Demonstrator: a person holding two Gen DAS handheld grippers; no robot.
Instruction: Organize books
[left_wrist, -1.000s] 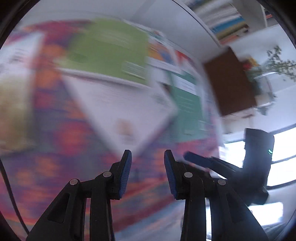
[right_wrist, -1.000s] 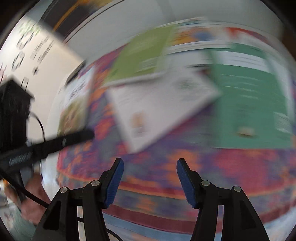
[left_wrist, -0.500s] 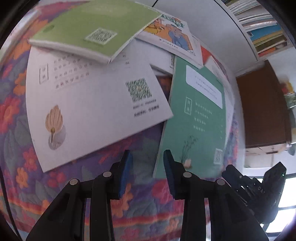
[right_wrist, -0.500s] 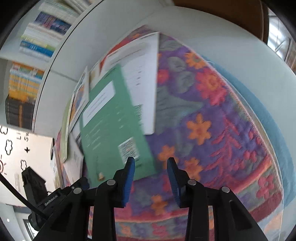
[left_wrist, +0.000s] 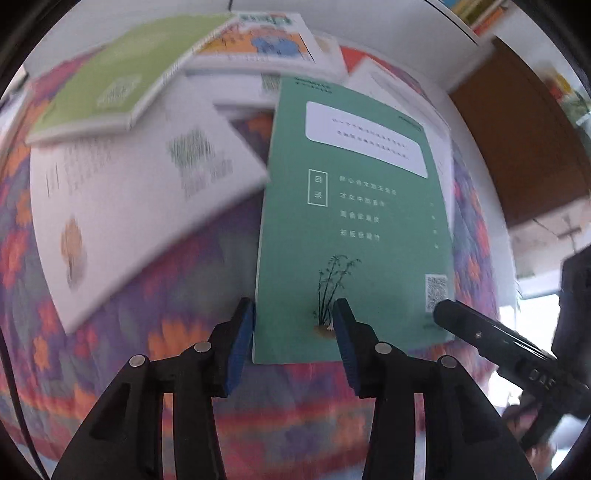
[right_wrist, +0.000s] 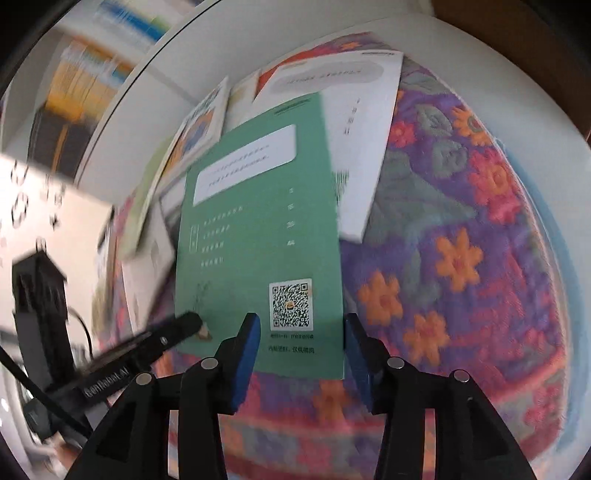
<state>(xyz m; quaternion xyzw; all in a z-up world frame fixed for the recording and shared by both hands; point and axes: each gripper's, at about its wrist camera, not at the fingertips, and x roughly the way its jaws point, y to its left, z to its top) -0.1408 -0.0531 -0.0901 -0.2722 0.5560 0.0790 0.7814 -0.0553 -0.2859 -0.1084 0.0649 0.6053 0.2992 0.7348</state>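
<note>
At the near edge of the flowered quilt (left_wrist: 177, 295), where it was only cloth a second ago, the green book (left_wrist: 351, 221) now lies before both cameras, flat, overlapping a white book (right_wrist: 362, 122) on its far side. The big white book (left_wrist: 129, 206) and the light green one (left_wrist: 122, 77) lie farther left. Both grippers have come to its near edge: the left gripper (left_wrist: 293, 341) at its left corner, the right gripper (right_wrist: 301, 356) at its right corner. Their jaws have just been opening and stand apart, nothing pinched. Probably a two-handed pickup comes next.

Teal book (left_wrist: 351, 229) on quilt (left_wrist: 177, 295), overlapping white book (left_wrist: 140, 206) at its left, lime book (left_wrist: 122, 81) behind
</note>
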